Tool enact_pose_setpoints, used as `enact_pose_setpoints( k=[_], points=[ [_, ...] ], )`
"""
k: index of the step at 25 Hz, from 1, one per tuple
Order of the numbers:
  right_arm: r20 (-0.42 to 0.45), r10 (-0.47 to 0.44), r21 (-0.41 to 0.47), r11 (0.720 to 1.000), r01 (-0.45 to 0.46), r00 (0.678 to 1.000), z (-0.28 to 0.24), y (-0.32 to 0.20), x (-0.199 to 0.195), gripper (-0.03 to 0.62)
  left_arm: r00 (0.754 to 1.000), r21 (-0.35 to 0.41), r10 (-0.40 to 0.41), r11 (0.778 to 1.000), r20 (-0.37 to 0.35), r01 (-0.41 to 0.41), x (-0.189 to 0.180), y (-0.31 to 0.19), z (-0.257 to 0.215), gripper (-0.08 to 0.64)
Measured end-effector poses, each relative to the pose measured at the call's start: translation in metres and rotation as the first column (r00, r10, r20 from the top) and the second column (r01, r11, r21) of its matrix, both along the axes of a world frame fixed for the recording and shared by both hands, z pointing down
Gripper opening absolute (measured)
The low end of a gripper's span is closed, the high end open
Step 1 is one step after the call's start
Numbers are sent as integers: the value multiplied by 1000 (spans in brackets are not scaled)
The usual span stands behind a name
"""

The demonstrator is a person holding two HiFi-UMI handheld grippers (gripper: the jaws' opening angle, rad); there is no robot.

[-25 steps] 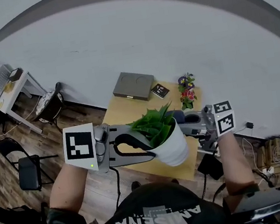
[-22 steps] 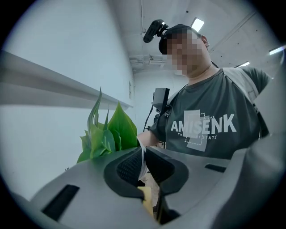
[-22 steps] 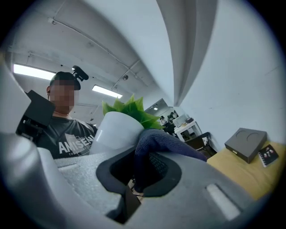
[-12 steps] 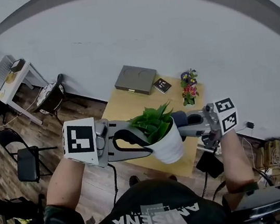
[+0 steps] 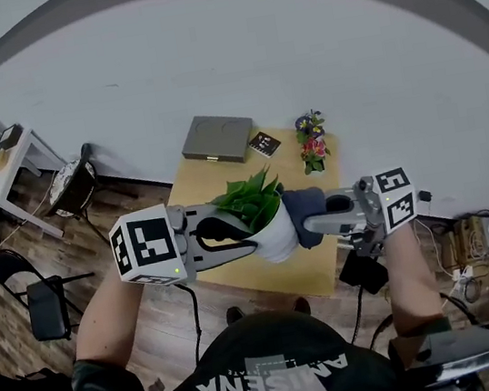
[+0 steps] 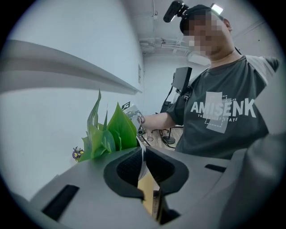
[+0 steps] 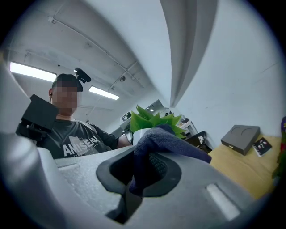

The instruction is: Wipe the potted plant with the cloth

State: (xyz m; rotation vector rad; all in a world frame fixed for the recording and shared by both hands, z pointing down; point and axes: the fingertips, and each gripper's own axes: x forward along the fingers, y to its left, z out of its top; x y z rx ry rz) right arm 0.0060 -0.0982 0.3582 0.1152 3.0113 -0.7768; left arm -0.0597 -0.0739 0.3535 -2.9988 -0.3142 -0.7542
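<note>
Since 1 second ago the potted plant (image 5: pixel 268 225) has drifted toward 11 o'clock in the head view, and the cloth (image 5: pixel 305 213) now meets the pot's 3 o'clock side. The left gripper (image 6: pixel 143 167) is nearly closed, pinching the white rim (image 6: pixel 142 154) and holding the plant above the table (image 5: pixel 215 181). The right gripper (image 7: pixel 145 172) is clamped on the cloth. To wipe well, keep that pinch steady and sweep lightly, supporting the leaves (image 5: pixel 245 201) outward.
</note>
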Motion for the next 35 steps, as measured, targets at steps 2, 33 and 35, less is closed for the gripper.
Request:
enact_pose_setpoints(
  k=[2,33,35],
  points=[
    [-27,50,8,999,-50,998,2,1,-4,28,1000,-21,-24,999,7,24,3,-5,4,28],
    [-327,734,508,668,-544,595,50,-44,-88,28,886,-348,-448,818,115,459,8,-118,26,14],
    [-332,735,512,667,-541,591,56,-47,-95,28,877,-343,-467,810,111,475,5,-124,25,14]
  ],
)
